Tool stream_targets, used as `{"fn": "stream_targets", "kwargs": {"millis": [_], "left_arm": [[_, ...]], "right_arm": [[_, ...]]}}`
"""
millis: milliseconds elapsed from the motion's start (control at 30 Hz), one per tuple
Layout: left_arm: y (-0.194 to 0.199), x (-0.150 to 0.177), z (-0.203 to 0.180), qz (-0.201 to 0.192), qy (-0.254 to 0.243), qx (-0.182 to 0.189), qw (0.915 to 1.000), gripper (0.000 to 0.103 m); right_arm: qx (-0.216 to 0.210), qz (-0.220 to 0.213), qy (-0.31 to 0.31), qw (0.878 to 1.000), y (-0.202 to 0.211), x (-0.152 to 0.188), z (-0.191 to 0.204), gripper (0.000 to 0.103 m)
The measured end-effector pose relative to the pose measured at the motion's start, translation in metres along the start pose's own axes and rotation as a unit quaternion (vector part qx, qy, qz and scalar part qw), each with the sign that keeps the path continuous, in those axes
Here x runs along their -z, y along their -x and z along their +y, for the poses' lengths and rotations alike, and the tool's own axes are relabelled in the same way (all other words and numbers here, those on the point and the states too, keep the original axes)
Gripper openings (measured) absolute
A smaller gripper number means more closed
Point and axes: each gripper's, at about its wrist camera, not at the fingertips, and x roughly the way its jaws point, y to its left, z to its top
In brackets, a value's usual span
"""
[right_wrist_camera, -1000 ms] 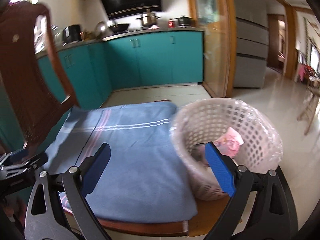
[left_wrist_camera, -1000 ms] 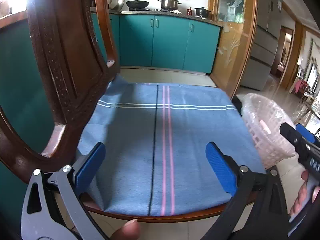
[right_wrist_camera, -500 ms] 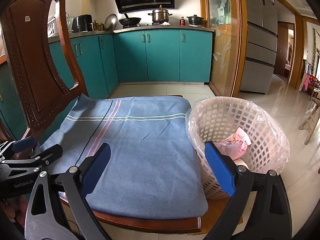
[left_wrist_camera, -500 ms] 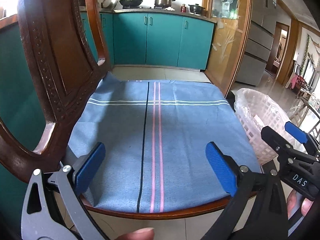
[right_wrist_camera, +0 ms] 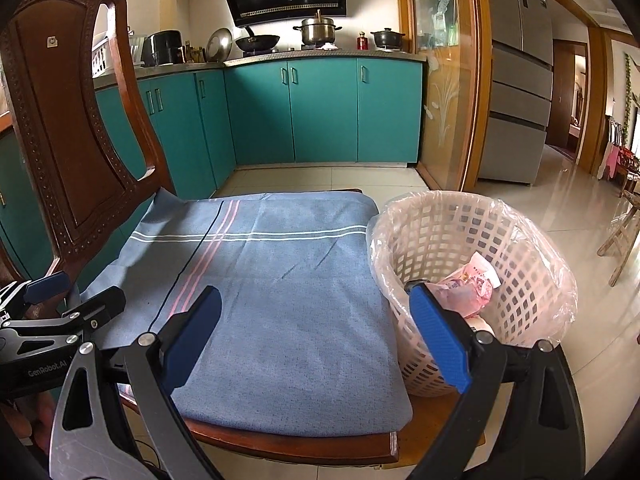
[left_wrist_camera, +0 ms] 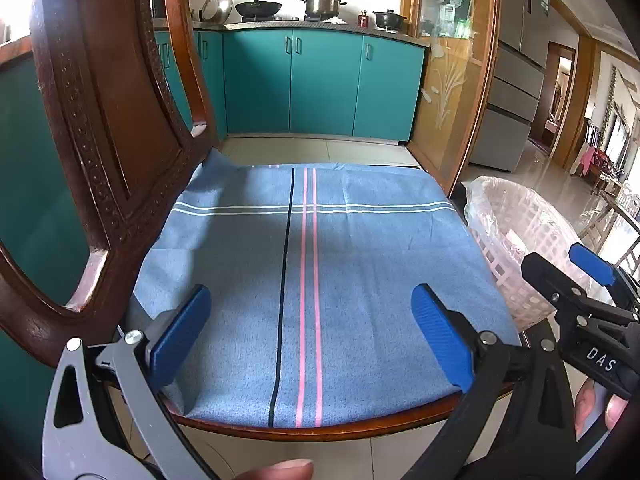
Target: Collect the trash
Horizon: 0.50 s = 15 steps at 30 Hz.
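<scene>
Both the left tool (left_wrist_camera: 310,334) and right tool (right_wrist_camera: 316,338) hang apart and empty. The white lattice plastic basket (right_wrist_camera: 472,280), at three o'clock beside the blue striped cloth (right_wrist_camera: 276,300), could tip if the right tool clips its rim.

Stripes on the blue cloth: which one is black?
The single thin black stripe running front to back on the blue cloth, just left of the two pink stripes. The crossing stripes are white.

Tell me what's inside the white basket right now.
The white basket, lined with a clear bag, holds crumpled pink wrapper trash. The right hand-held gripper finger hides the near part of its bottom.
</scene>
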Motion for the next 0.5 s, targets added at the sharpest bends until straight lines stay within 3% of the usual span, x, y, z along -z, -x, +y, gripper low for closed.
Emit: {"fn": "stream_targets", "kwargs": {"millis": [500], "left_arm": [[0.0001,0.0005,-0.0020,0.001,-0.002,0.004,1.0000,0.100]], "right_arm": [[0.001,0.001,-0.001,1.000,0.0002,0.0001,-0.0011,0.093]]}}
